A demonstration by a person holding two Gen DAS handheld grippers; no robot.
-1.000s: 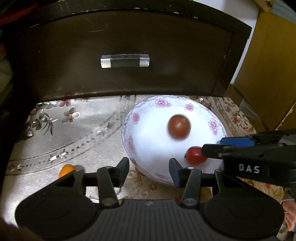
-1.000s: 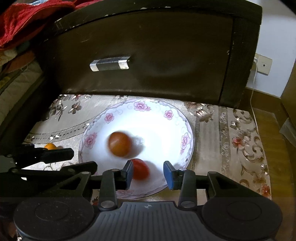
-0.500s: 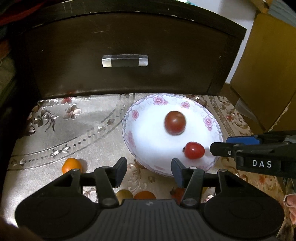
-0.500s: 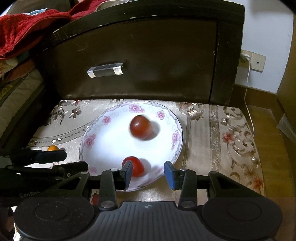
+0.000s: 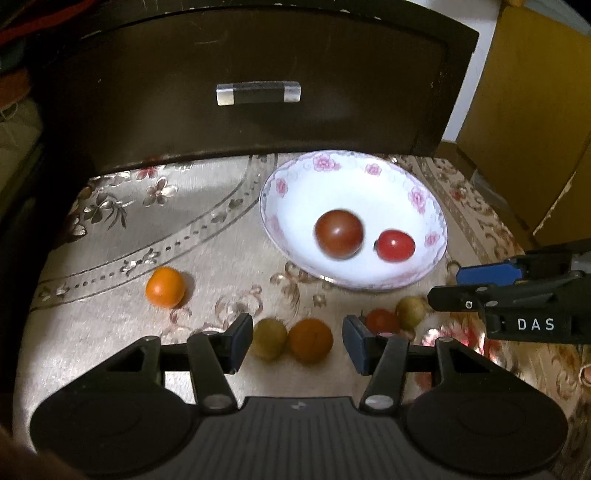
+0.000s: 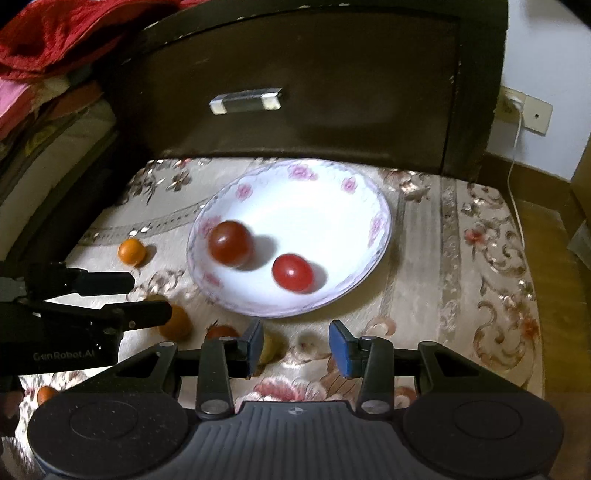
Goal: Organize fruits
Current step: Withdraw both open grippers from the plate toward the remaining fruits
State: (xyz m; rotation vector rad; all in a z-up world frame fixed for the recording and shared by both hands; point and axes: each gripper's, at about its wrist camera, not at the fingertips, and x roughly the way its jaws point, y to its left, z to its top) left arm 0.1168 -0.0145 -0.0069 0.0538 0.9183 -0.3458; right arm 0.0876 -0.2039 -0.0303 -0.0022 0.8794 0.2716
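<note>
A white flowered plate (image 5: 402, 177) (image 6: 332, 192) holds a dark red tomato (image 5: 338, 233) (image 6: 229, 243) and a bright red tomato (image 5: 395, 245) (image 6: 292, 273). On the cloth in front of it lie an orange fruit (image 5: 165, 287) (image 6: 131, 251), a green-yellow fruit (image 5: 269, 339), a second orange fruit (image 5: 310, 340) (image 6: 177, 323), a small red tomato (image 5: 382, 320) (image 6: 221, 332) and another greenish fruit (image 5: 410, 313) (image 6: 269, 349). My left gripper (image 5: 297, 343) is open and empty, its jaws on either side of the green-yellow and orange pair. My right gripper (image 6: 295, 345) is open and empty just in front of the plate.
A dark wooden drawer front with a metal handle (image 5: 258, 93) (image 6: 245, 100) stands behind the plate. A yellow-brown cabinet (image 5: 532, 110) is on the right. Red cloth (image 6: 48, 33) is piled at the upper left. A wall socket with a white cable (image 6: 517, 107) is at the right.
Both grippers have pulled back from the plate, bringing the loose fruits in front of it into view. The dark red tomato has rolled across the plate toward its near side.
</note>
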